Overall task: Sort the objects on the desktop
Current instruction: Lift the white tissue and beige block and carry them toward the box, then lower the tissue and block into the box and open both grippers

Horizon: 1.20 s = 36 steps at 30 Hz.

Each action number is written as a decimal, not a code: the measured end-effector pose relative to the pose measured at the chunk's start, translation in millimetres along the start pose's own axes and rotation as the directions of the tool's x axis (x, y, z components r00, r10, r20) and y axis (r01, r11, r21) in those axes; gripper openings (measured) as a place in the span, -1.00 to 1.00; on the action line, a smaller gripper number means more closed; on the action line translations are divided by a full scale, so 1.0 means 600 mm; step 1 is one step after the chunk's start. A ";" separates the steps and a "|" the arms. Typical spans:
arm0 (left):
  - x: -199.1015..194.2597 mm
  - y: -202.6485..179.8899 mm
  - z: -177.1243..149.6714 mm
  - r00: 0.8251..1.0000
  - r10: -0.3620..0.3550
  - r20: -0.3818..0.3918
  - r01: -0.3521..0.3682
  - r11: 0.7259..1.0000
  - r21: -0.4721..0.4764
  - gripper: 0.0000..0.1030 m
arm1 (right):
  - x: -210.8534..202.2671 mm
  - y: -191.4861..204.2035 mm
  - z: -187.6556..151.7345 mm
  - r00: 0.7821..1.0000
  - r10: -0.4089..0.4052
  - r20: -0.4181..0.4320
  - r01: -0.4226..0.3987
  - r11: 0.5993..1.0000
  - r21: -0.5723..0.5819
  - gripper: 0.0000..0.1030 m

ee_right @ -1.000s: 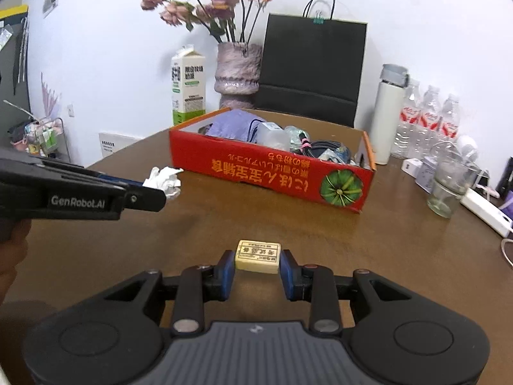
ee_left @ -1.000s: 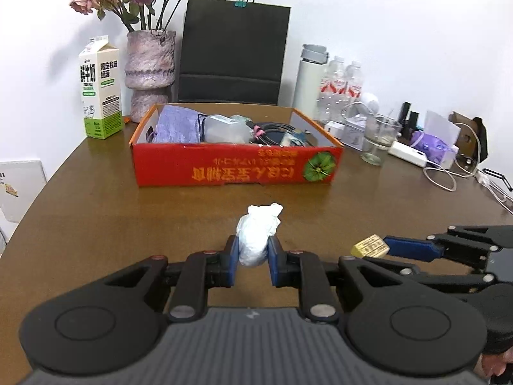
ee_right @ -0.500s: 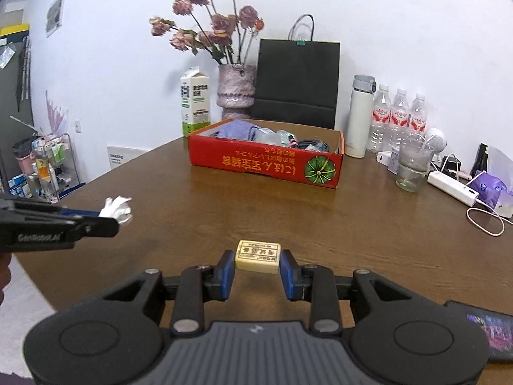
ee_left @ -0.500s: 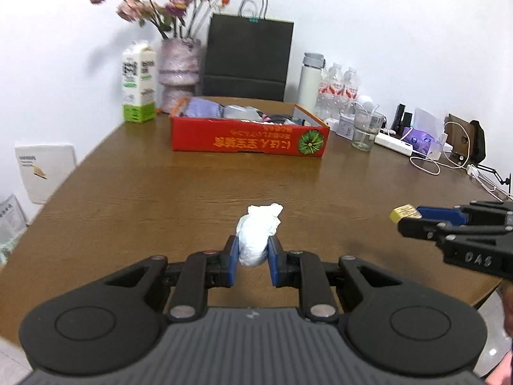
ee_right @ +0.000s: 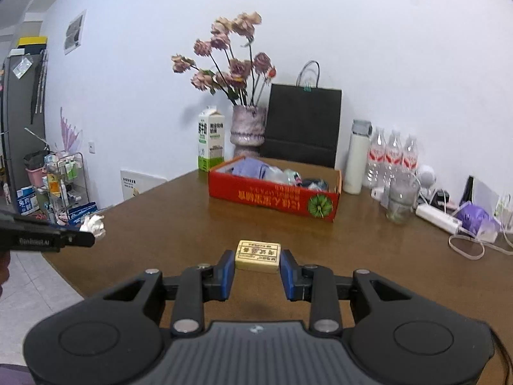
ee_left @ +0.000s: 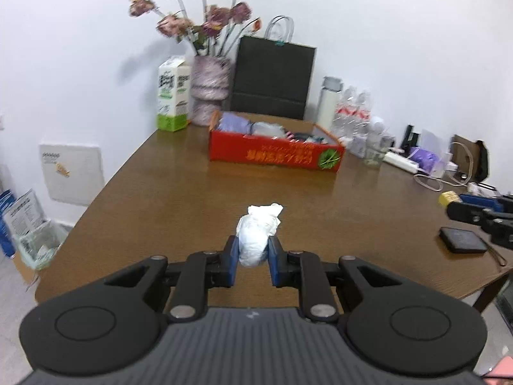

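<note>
White crumpled tissue (ee_left: 258, 235) sits pinched in the left gripper (ee_left: 253, 253), low centre of frame; the right gripper (ee_right: 257, 268) clamps a yellow eraser (ee_right: 258, 256). Loose paper could slip free. Brown wooden table (ee_left: 179, 192), red box (ee_left: 275, 155) mid-frame, white wall behind.

left gripper (ee_left: 253, 258) clamped, right gripper (ee_right: 257, 271) clamped, both raised

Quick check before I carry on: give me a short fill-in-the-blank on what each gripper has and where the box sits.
1. The left gripper is shut on a crumpled white ____.
2. The right gripper holds a small ____-coloured block.
3. The red box stands on the ____.

Missing words: tissue; yellow; table
</note>
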<state>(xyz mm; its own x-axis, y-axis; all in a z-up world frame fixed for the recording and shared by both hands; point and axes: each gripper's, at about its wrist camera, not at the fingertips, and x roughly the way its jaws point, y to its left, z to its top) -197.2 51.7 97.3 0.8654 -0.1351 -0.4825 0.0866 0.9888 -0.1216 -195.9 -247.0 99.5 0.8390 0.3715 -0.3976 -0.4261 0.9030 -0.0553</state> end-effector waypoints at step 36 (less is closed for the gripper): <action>0.450 0.005 0.486 0.973 -0.008 -0.231 0.030 0.995 0.093 -0.61 | 0.453 -0.256 0.398 0.959 0.124 -0.255 -0.098 0.989 0.113 -0.43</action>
<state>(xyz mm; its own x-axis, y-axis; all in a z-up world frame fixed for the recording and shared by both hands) 180.8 36.5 219.7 0.7273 -0.1537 -0.6689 0.1577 0.9859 -0.0550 178.5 -233.4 218.7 0.6653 0.4136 -0.6215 -0.4652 0.8808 0.0881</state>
